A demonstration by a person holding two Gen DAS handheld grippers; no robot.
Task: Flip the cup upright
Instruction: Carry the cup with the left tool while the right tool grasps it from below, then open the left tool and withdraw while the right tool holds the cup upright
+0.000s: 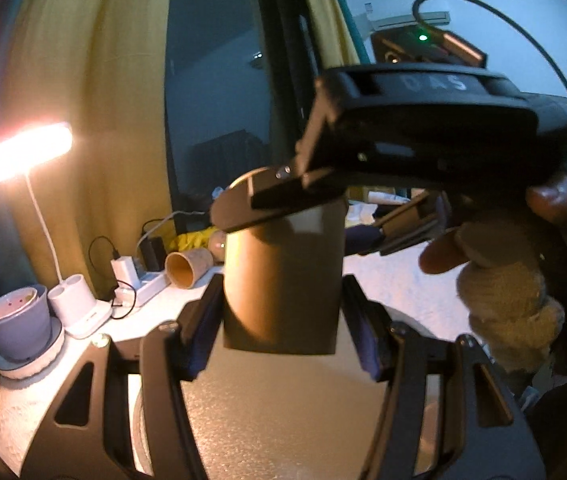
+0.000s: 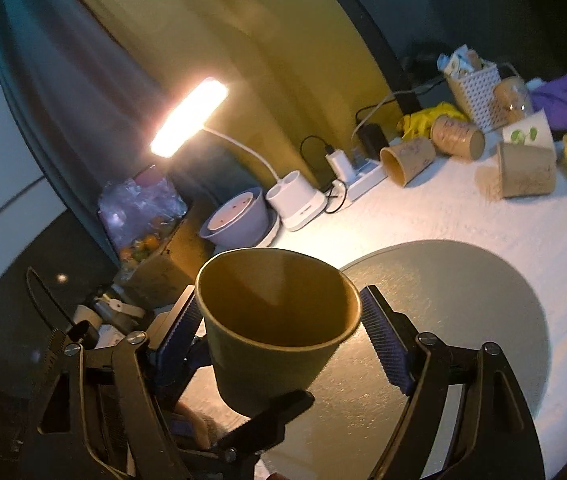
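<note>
A brown paper cup (image 1: 281, 280) (image 2: 275, 328) is held in the air above a grey round mat (image 2: 463, 300), its mouth up. In the left wrist view my left gripper (image 1: 281, 320) has its blue pads (image 1: 203, 332) on either side of the cup's lower wall, with small gaps showing. The right gripper (image 1: 315, 208) reaches in from the upper right around the cup's top. In the right wrist view my right gripper (image 2: 279, 344) stands around the cup near its rim: the left pad touches, the right pad (image 2: 383, 348) stands apart. The left gripper's fingertip (image 2: 267, 420) lies under the cup.
A lit desk lamp (image 2: 187, 120) on a white base (image 2: 299, 200), a purple flowerpot (image 2: 239, 216) and a power strip (image 2: 363, 176) stand at the back. Several paper cups (image 2: 407, 160) lie tipped on the white table (image 2: 443, 220), one (image 2: 527, 172) upside down. A white basket (image 2: 475, 88) stands behind.
</note>
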